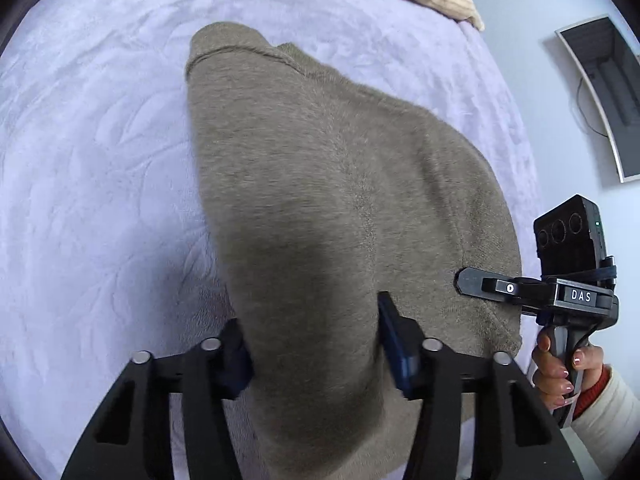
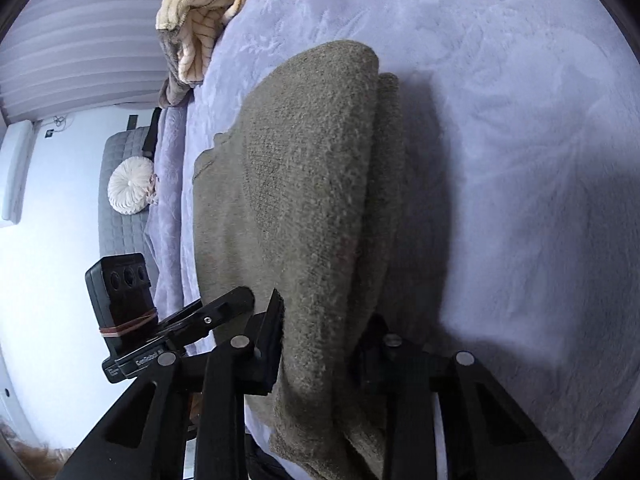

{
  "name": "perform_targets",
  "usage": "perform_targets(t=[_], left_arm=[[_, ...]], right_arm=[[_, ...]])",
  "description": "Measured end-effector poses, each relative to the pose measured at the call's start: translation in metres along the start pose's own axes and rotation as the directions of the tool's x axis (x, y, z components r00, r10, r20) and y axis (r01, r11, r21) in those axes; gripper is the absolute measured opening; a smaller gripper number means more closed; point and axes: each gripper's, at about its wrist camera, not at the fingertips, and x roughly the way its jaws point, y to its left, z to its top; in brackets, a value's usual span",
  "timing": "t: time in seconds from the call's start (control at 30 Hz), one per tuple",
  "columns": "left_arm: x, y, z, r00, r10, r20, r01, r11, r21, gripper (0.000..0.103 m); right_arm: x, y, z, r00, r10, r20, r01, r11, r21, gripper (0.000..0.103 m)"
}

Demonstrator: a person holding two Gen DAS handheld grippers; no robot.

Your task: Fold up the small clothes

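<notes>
Garment: brown-grey fuzzy knit garment (image 1: 320, 184), folded over on itself, lying on the bed; in the left wrist view it runs from 11 o'clock down to 6 o'clock.
Bed cover: pale lilac plush blanket (image 1: 92, 152) carries the garment and surrounds it on all visible sides.
Left tongs: left tongs (image 1: 316, 360) at 6 o'clock of their own view, both fingers set against the near end of the garment, cloth bunched between them; jaws part-way in, gripping the fabric.
Right tongs: right tongs (image 2: 320, 344) at 6 o'clock of their own view, jaws narrow, closed on the folded edge of the garment (image 2: 312, 208); left pad presses the cloth, right pad is largely hidden behind it.
Fold detail: in the right wrist view an upper layer lies over a lower layer whose edge shows at 1 o'clock.
Person: hand (image 1: 560, 368) with a white and red sleeve holds the right handle at 4 o'clock of the left wrist view.
Other clothing: cream striped fabric (image 2: 200, 12) heaped at 11 o'clock on the bed's far edge, well apart from the garment.
Surroundings: round white cushion (image 2: 130, 186) on a grey quilted seat at 9 o'clock, off the bed.
</notes>
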Motion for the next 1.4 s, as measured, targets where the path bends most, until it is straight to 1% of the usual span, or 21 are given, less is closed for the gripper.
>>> perform_targets(t=[0.1, 0.27, 0.37, 0.57, 0.67, 0.77, 0.87, 0.97, 1.1, 1.17, 1.23, 1.3, 1.33, 1.37, 1.4], left_arm=[[-0.02, -0.002, -0.004, 0.998, -0.067, 0.009, 0.067, 0.998, 0.0, 0.052], [-0.05, -0.014, -0.016, 0.997, -0.081, 0.021, 0.08, 0.996, 0.029, 0.052], [-0.069, -0.019, -0.034, 0.996, -0.084, 0.031, 0.083, 0.996, 0.042, 0.052], [-0.102, -0.013, -0.077, 0.997, -0.07, 0.027, 0.069, 0.997, 0.033, 0.052], [-0.119, -0.009, -0.101, 0.998, -0.057, 0.032, 0.056, 0.998, 0.024, 0.052], [-0.133, 0.003, -0.128, 0.999, -0.034, 0.032, 0.033, 0.999, 0.012, 0.052], [-0.135, 0.015, -0.148, 1.0, -0.019, 0.021, 0.02, 0.999, -0.034, 0.052], [-0.134, 0.033, -0.163, 1.0, -0.007, 0.012, 0.008, 0.997, -0.081, 0.052], [-0.126, 0.044, -0.177, 0.997, 0.073, 0.007, -0.073, 0.995, -0.063, 0.053], [-0.123, 0.051, -0.181, 0.992, 0.127, 0.016, -0.126, 0.99, -0.068, 0.053], [-0.122, 0.056, -0.182, 0.991, 0.128, 0.023, -0.126, 0.988, -0.085, 0.053], [-0.124, 0.063, -0.185, 0.988, 0.151, 0.026, -0.147, 0.984, -0.104, 0.053], [-0.125, 0.066, -0.188, 0.986, 0.165, 0.025, -0.161, 0.981, -0.106, 0.053], [-0.126, 0.068, -0.19, 0.984, 0.179, 0.023, -0.176, 0.978, -0.109, 0.053], [-0.126, 0.07, -0.191, 0.98, 0.198, 0.02, -0.194, 0.974, -0.112, 0.053]], right_arm=[[-0.005, 0.016, -0.007, 0.998, 0.062, 0.006, -0.063, 0.998, 0.023, 0.03], [-0.008, 0.051, -0.025, 0.996, 0.085, -0.006, -0.085, 0.996, 0.001, 0.031], [-0.008, 0.069, -0.041, 0.995, 0.099, -0.018, -0.099, 0.995, -0.013, 0.031], [-0.001, 0.097, -0.082, 0.991, 0.131, -0.039, -0.132, 0.991, -0.006, 0.031], [0.009, 0.11, -0.106, 0.988, 0.139, -0.061, -0.14, 0.99, -0.013, 0.031], [0.026, 0.117, -0.129, 0.985, 0.149, -0.087, -0.15, 0.989, -0.009, 0.031], [0.05, 0.118, -0.149, 0.98, 0.159, -0.116, -0.158, 0.987, 0.018, 0.031], [0.071, 0.117, -0.155, 0.979, 0.15, -0.14, -0.147, 0.989, 0.032, 0.031], [0.093, 0.114, -0.156, 0.983, 0.101, -0.156, -0.096, 0.995, 0.037, 0.031], [0.098, 0.112, -0.153, 0.987, 0.037, -0.154, -0.034, 0.999, 0.019, 0.031], [0.096, 0.107, -0.146, 0.99, -0.039, -0.133, 0.04, 0.999, 0.007, 0.031], [0.082, 0.096, -0.144, 0.989, -0.091, -0.112, 0.093, 0.996, 0.012, 0.032], [0.077, 0.093, -0.142, 0.986, -0.13, -0.103, 0.132, 0.991, 0.012, 0.033], [0.071, 0.089, -0.142, 0.976, -0.194, -0.097, 0.195, 0.981, 0.0, 0.033], [0.065, 0.084, -0.145, 0.961, -0.262, -0.092, 0.261, 0.965, -0.022, 0.033]])
